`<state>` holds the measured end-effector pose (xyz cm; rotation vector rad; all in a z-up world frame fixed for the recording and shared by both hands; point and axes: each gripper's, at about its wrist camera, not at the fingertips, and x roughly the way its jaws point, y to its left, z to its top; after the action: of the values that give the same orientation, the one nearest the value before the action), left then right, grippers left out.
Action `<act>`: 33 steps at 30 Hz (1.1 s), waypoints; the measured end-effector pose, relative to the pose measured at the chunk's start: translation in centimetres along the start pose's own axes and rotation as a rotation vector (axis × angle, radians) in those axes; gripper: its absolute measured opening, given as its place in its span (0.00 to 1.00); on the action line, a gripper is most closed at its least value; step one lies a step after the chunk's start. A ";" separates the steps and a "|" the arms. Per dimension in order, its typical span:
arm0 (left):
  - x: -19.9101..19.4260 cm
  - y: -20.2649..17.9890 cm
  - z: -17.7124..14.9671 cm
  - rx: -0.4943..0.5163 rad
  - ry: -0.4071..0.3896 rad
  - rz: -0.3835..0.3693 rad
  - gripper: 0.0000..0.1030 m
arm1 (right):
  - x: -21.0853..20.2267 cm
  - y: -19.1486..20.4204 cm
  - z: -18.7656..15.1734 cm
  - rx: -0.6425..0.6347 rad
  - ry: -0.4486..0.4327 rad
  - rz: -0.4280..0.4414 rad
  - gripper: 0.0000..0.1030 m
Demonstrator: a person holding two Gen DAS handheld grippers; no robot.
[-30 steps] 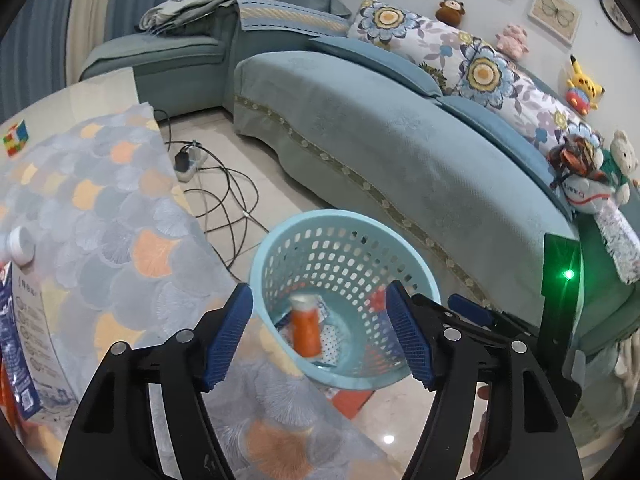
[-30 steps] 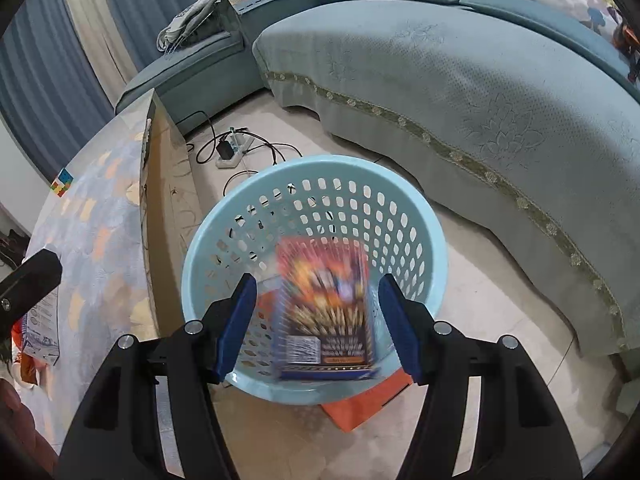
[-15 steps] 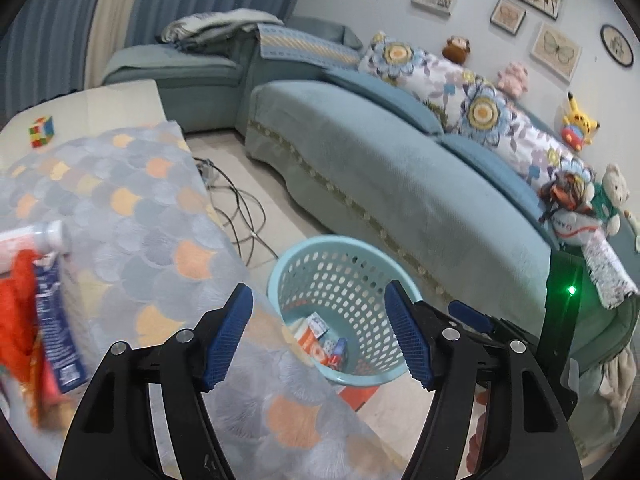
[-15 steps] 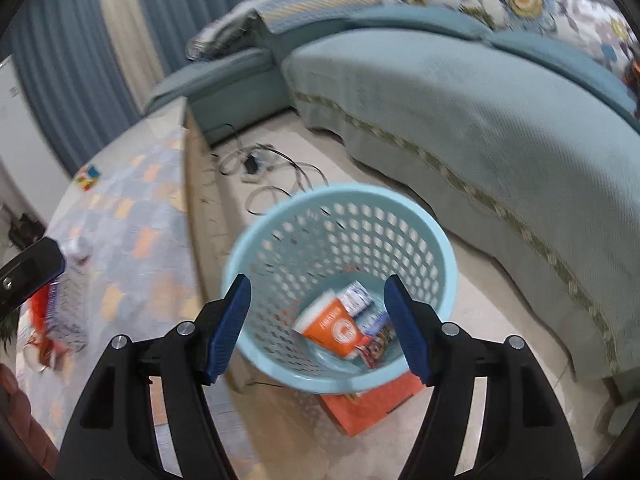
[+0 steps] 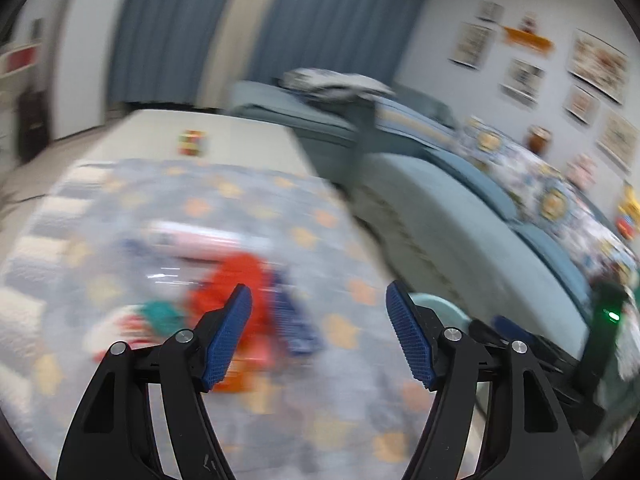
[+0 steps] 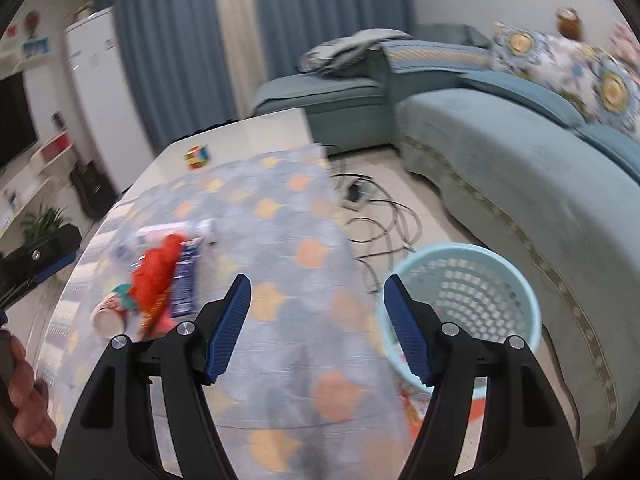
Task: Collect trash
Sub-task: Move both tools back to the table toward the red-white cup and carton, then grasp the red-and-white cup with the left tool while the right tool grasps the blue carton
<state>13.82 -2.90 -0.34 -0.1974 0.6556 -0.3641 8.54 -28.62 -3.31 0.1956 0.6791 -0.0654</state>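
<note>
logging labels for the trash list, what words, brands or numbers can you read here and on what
No text can be read.
Blue packet: white print, too blurred.
Paper cup: a pattern, no words legible.
White tube: blurred.
Wall pictures: too blurred and small.
Left wrist view: smeared throughout by motion.

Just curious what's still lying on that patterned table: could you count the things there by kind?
Paper cup: 1
Orange wrapper: 1
Blue packet: 1
White tube: 1
Puzzle cube: 1
Total: 5; anything hidden in the pile can't be counted.
</note>
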 end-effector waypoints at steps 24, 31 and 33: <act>7.0 17.7 -4.4 -0.439 0.200 0.192 0.74 | 13.5 10.1 -1.7 -0.128 0.182 0.014 0.63; 8.2 16.8 -4.5 -0.350 0.221 0.296 0.76 | 14.5 10.4 -1.2 -0.133 0.193 0.038 0.63; 8.3 16.8 -4.5 -0.338 0.225 0.300 0.76 | 14.3 10.8 -1.3 -0.141 0.191 0.058 0.63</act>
<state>21.56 9.03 -13.34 -0.3779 0.9548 0.0168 20.19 -17.75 -11.55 0.0864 0.8649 0.0577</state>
